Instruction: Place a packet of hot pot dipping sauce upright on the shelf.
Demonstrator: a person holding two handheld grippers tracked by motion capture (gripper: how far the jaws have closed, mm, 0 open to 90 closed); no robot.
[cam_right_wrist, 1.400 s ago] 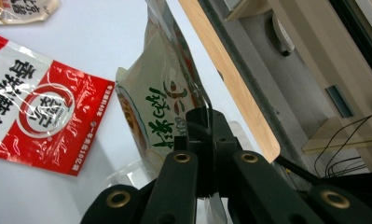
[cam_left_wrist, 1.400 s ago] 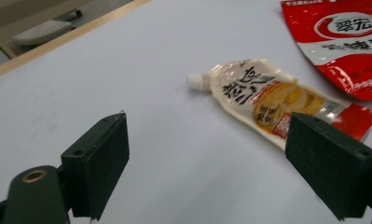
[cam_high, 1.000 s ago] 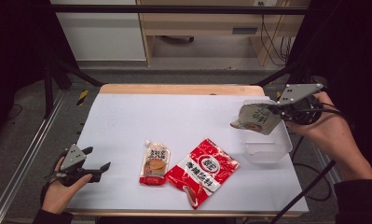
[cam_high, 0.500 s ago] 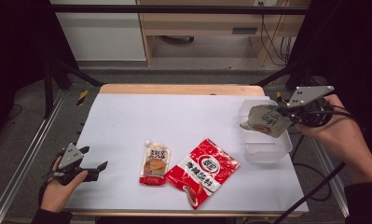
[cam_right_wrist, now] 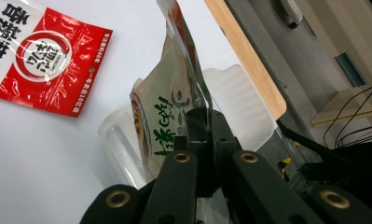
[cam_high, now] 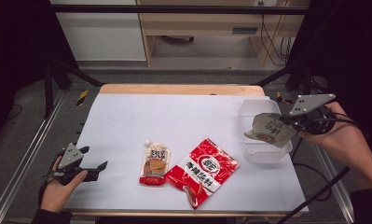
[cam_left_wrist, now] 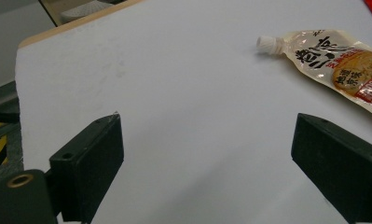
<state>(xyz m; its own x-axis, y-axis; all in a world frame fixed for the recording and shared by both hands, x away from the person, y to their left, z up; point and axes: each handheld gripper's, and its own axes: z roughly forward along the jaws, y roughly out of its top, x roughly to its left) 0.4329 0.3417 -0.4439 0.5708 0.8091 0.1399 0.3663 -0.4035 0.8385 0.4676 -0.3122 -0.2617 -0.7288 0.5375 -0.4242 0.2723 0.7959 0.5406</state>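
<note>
My right gripper is shut on a pale pouch with green lettering and holds it just above a clear plastic container at the table's right edge. In the right gripper view the closed jaws pinch the pouch by its edge, with the container below. A red packet and a spouted sauce pouch lie flat at the middle front of the white table. My left gripper rests open at the front left, the spouted pouch well beyond its jaws.
The white table has a wooden strip along its far edge. Metal frame rails run along both sides. The red packet lies left of the container in the right gripper view. Cables hang at the far right.
My right hand has carried the green-lettered pouch a little down and to the right, lower over the clear container. The left hand and the two packets on the table have stayed put.
</note>
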